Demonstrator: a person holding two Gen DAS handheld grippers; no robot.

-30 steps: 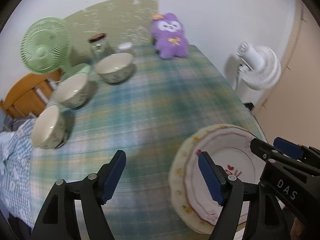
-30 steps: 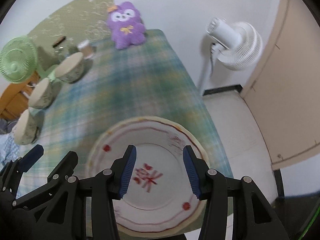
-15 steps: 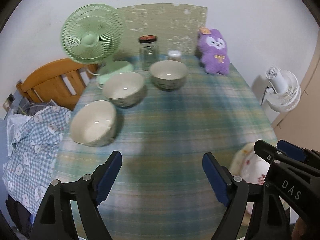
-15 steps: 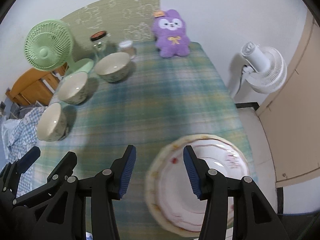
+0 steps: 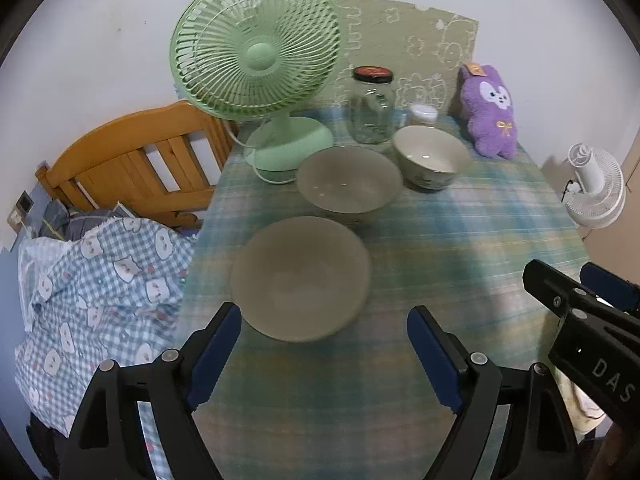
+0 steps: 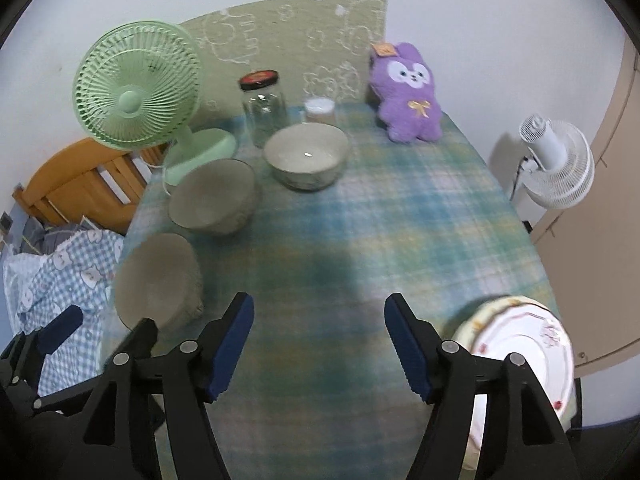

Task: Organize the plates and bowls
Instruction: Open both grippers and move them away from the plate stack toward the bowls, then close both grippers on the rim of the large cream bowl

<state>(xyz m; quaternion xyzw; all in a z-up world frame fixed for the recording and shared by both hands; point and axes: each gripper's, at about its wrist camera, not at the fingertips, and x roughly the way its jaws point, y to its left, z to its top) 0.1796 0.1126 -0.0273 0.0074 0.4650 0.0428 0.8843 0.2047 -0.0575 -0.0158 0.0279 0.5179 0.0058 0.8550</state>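
Left wrist view: My left hand-held gripper [image 5: 324, 340] hung released above the plaid worktop [image 5: 460, 240], jaws having just been opening, nothing between them.
Nearest bowl: The near bowl [image 5: 300, 278] sat just ahead of my blue pads [image 5: 214, 350], close to the worktop's left edge.
Row of bowls: The middle bowl [image 5: 349, 184] and far bowl [image 5: 430, 156] trailed away toward a glass jar [image 5: 372, 110] and a green fan [image 5: 256, 48].
Right wrist view: My right hand-held gripper [image 6: 319, 348] also stood released over bare cloth, jaws just opening, empty.
Plates: The stacked plates [image 6: 520, 352] rested at the worktop's near right corner, beside my right finger, well apart from the bowls.
Bystanders: A purple plush toy [image 6: 408, 94] sat at the far edge; a white fan [image 6: 556, 168] stood on the floor beyond.
Step in hand: I judged the bowls came next, starting with the near one.
Doing it well: Straddle one rim wall squarely, one pad inside and one outside, clench firmly, lift clear before nesting it, and keep away from the edge.
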